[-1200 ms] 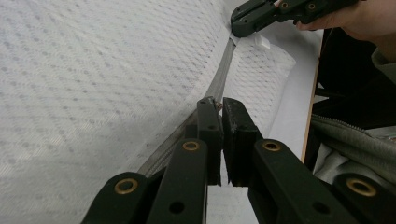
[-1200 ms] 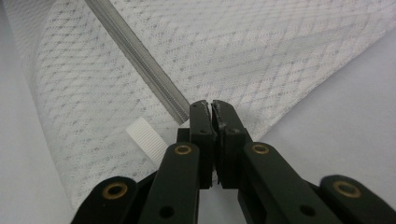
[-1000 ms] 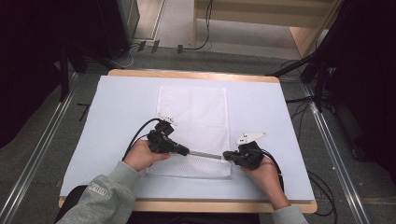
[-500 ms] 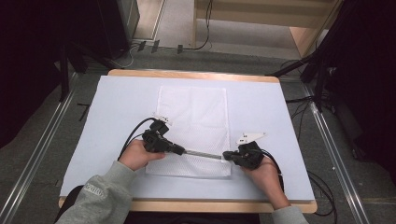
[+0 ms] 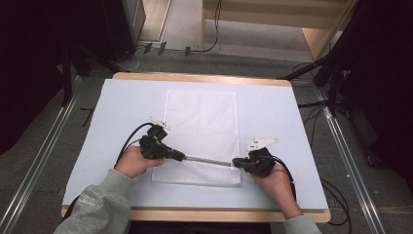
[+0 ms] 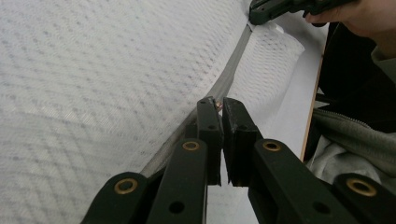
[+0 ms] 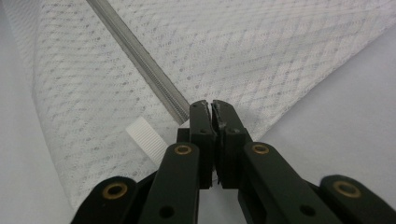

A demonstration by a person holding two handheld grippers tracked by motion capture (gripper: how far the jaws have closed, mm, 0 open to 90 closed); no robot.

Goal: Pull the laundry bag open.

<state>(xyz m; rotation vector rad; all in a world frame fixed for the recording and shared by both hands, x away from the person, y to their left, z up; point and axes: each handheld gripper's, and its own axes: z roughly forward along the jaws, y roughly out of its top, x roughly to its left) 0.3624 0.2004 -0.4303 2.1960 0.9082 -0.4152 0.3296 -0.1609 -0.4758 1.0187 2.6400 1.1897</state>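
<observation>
since the earlier frames the left gripper [image 5: 181, 157] is sliding along the zipper [image 5: 208, 160] of the white mesh bag [image 5: 202, 122], away from the right gripper [image 5: 237, 163], so a longer run of zipper is lying between the two; the right gripper is staying put. the bag is lying flat in the middle of the pale table [image 5: 282, 112], and the zipper is running across the bag's end nearest the person. in the left gripper view the left gripper [image 6: 220, 105] is pinching narrowly on a small metal piece at the zipper, judged to be the zipper pull. in the right gripper view the right gripper [image 7: 210, 108] is clamping the bag's edge at the zipper's end, beside a white ribbed tab [image 7: 145, 134]. the work is judged to be partly done: the pull is now nearing the bag's left edge, and only a short stretch is remaining. whether the zipper is opening or closing cannot be told. a small print on the grey sleeve [image 5: 97, 204] is too blurred to read.
</observation>
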